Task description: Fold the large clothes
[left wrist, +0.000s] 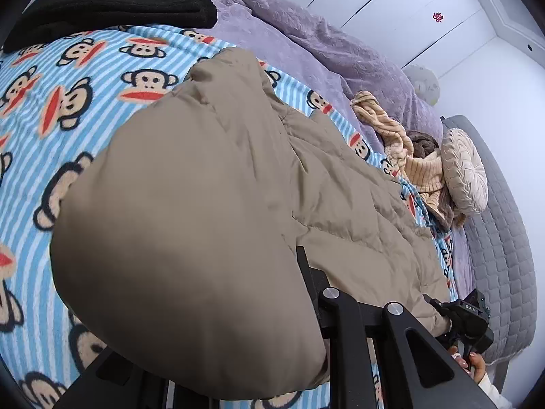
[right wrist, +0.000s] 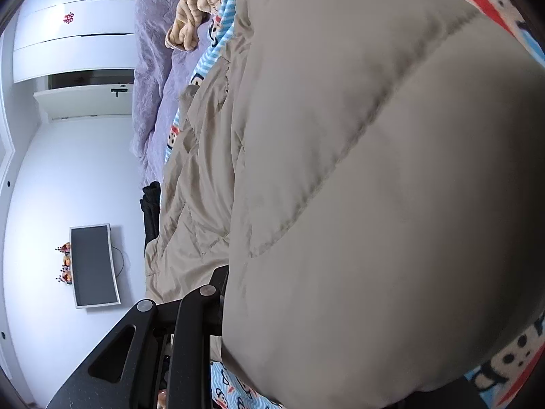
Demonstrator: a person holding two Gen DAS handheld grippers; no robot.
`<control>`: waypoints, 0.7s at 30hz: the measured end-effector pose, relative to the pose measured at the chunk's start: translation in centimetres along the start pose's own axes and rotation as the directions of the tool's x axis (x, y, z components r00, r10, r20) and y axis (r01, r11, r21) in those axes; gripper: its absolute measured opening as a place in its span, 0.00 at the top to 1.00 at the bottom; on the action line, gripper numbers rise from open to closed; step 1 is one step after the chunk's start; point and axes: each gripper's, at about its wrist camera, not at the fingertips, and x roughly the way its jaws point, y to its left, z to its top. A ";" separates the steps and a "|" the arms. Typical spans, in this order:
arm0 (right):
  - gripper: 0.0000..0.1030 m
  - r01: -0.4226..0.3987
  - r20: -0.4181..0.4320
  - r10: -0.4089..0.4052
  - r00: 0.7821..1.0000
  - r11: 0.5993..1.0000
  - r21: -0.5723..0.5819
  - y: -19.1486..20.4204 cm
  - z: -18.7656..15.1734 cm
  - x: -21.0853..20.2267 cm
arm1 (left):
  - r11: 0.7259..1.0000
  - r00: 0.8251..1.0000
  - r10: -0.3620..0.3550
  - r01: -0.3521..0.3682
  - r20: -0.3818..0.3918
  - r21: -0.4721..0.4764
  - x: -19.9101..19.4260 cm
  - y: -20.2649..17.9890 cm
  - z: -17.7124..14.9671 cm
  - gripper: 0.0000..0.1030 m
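1. Padded beige jacket [left wrist: 211, 184] lies on the bed's monkey-print blanket [left wrist: 68, 78], bulging close against both cameras.
2. Left gripper [left wrist: 303, 272]: fabric hides one of its fingers, so I cannot tell whether they clamp the jacket.
3. Right gripper [right wrist: 221, 293]: likewise pressed against the jacket, its grip cannot be told.
4. Seen at the far right from the left wrist, a hand [left wrist: 471, 366] holds the right gripper's black body.
5. Purple quilt [left wrist: 306, 41] lies beyond.
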 end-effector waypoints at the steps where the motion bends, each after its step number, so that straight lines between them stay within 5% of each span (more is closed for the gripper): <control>1: 0.74 0.005 -0.009 -0.005 1.000 1.000 0.001 -0.2 -0.3 -0.3 | 1.000 1.000 0.001 -0.001 -0.003 -0.001 -0.5 0.0 -0.7 0.78; 15: 0.69 0.088 -0.157 -0.093 0.983 0.995 -0.037 -4.4 -5.5 -6.1 | 0.988 0.988 0.094 -0.108 -0.121 -0.114 -6.8 1.6 -14.1 0.77; 19: 0.58 0.152 -0.158 -0.159 0.975 0.987 -0.053 -4.4 -6.0 -6.9 | 0.957 0.970 0.213 -0.231 -0.116 -0.176 -9.4 3.2 -15.6 0.50; 21: 0.56 0.190 -0.150 -0.199 0.968 0.979 -0.073 -4.0 -6.0 -7.1 | 0.942 0.960 0.261 -0.277 -0.104 -0.187 -10.8 4.0 -16.1 0.48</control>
